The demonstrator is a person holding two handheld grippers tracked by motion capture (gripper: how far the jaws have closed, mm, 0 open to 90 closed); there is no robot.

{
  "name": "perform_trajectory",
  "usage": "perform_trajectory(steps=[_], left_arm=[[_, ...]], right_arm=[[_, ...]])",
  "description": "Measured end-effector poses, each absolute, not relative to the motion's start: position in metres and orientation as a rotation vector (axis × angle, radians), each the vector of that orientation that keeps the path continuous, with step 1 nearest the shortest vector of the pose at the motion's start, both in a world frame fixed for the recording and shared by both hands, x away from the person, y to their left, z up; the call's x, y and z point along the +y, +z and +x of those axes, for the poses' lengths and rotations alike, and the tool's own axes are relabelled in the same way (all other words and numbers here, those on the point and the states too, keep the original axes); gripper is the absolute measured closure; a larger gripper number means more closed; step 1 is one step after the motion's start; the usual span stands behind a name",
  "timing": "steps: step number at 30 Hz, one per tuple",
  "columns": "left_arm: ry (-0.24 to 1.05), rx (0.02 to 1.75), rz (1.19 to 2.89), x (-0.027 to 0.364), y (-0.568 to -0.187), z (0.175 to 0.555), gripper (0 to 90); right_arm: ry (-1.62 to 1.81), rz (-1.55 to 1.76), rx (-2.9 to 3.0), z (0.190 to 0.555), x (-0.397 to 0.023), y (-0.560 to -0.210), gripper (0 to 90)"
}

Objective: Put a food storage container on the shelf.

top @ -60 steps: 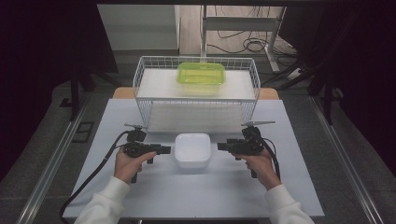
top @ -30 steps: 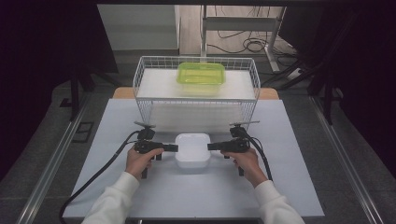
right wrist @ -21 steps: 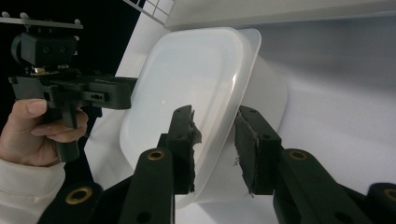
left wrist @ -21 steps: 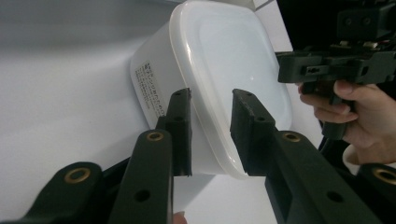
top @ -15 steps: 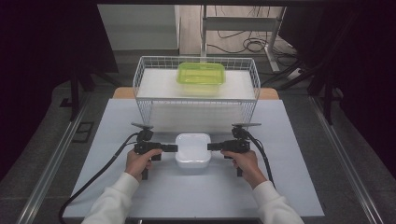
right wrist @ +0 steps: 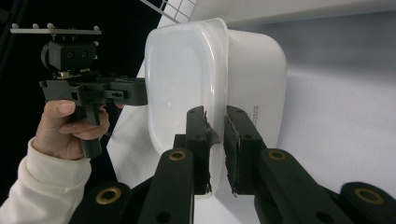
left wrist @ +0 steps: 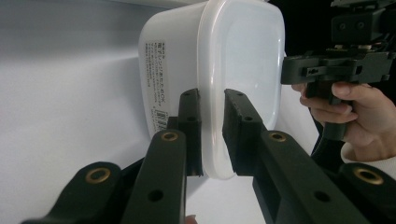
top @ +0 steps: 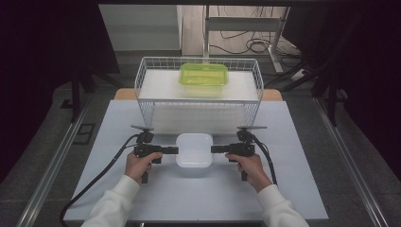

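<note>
A white lidded container (top: 194,150) sits on the white table (top: 293,189), in front of the basket. My left gripper (top: 176,150) lies level at its left side and my right gripper (top: 213,149) at its right side, both pointing inward. In the left gripper view the left gripper (left wrist: 211,95) has its jaws on either side of the lid's rim (left wrist: 211,140); they have just been closing and the pads touch it. In the right gripper view the right gripper (right wrist: 215,114) has likewise just closed on the opposite rim (right wrist: 215,140). Each view also shows the other gripper (left wrist: 327,70) (right wrist: 93,88) beyond the container.
A white wire basket (top: 198,100) stands at the back of the table, holding a green lidded container (top: 203,78). Cables trail from both grippers toward the table's front. Dark curtains and floor surround the table.
Two seconds ago both grippers stood farther out from the container. They moved inward to its sides, and both hands have kept still over the last second.
</note>
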State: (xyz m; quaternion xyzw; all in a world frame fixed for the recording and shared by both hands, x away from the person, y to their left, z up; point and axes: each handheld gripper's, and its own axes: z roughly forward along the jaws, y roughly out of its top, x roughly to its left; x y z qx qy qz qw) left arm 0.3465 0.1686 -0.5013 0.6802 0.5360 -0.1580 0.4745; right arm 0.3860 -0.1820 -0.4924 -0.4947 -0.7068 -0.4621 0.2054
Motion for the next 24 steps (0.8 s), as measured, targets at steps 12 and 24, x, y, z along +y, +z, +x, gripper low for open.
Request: perform_trajectory(steps=[12,24], left_arm=[[-0.359,1.274,1.675,0.170,-0.493,0.343,79.1],[-0.287,1.202,1.661,0.168,-0.462,0.334,79.6]], right_arm=[[-1.326,-1.331,-2.051,0.382,-0.181,-0.480,80.3],[-1.436,-1.260,-2.135,0.375,-0.183,-0.450,79.9]])
